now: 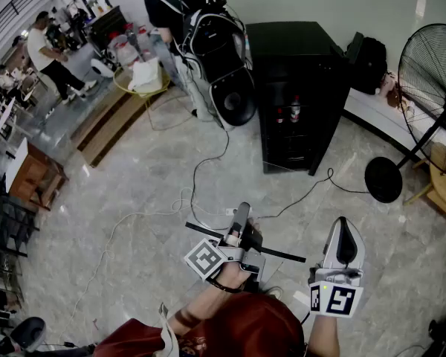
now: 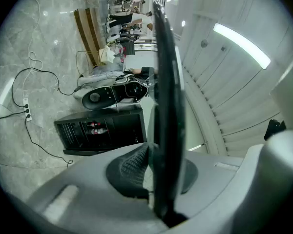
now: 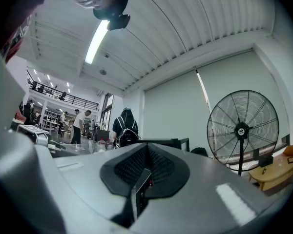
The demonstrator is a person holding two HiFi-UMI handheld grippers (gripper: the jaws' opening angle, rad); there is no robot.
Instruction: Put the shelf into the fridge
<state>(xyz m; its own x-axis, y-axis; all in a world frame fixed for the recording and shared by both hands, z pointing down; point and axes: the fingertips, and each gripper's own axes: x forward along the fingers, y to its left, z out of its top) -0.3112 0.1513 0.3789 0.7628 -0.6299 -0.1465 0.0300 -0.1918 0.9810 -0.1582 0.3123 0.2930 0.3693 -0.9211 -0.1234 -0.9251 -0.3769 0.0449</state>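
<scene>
A thin dark shelf point(image 1: 282, 254) hangs edge-on over the marble floor, with my left gripper point(image 1: 241, 218) shut on its middle. In the left gripper view the shelf point(image 2: 165, 82) runs as a dark strip up between the closed pads point(image 2: 129, 167). The black fridge point(image 1: 297, 95) stands open-fronted a few steps ahead, with bottles on an inner rack; it also shows in the left gripper view point(image 2: 100, 135). My right gripper point(image 1: 343, 229) is held at the lower right, pointing up, shut with nothing in it point(image 3: 144, 172), apart from the shelf.
A standing fan point(image 1: 431, 73) with a round base point(image 1: 383, 178) is right of the fridge. Cables point(image 1: 208, 162) trail across the floor between me and the fridge. A person with a backpack point(image 1: 208, 28) and a speaker point(image 1: 234, 103) stand left of the fridge, beside a wooden bench point(image 1: 111, 121).
</scene>
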